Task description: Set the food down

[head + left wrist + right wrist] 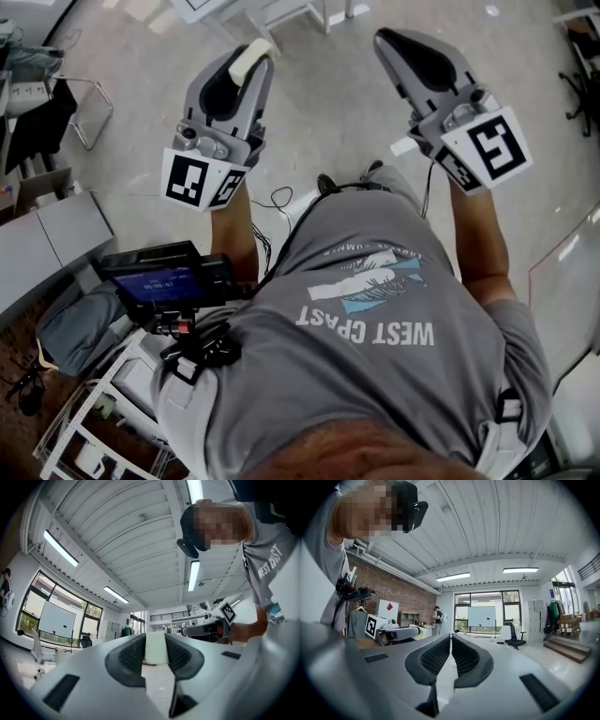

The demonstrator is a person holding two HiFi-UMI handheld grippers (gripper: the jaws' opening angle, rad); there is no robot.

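Observation:
A pale cream block of food (pixel 156 648) sits clamped between the dark ribbed pads of my left gripper (pixel 156 650). In the head view the same block (pixel 253 54) pokes out at the tip of the left gripper (pixel 246 64), which is held up in the air over the floor. My right gripper (pixel 451 639) is shut with nothing between its pads. It is held at the same height, to the right of the left one, seen from above as the right gripper (pixel 389 39). Both grippers point away from the person's grey shirt (pixel 375 319).
Below lies a polished concrete floor (pixel 328 112), with a metal chair (pixel 84 108) and a grey cabinet (pixel 56 239) at the left. A black device (pixel 164 281) hangs at the person's waist above a white wire cart (pixel 94 412). Far off are a whiteboard (pixel 482 616) and an office chair (pixel 513 637).

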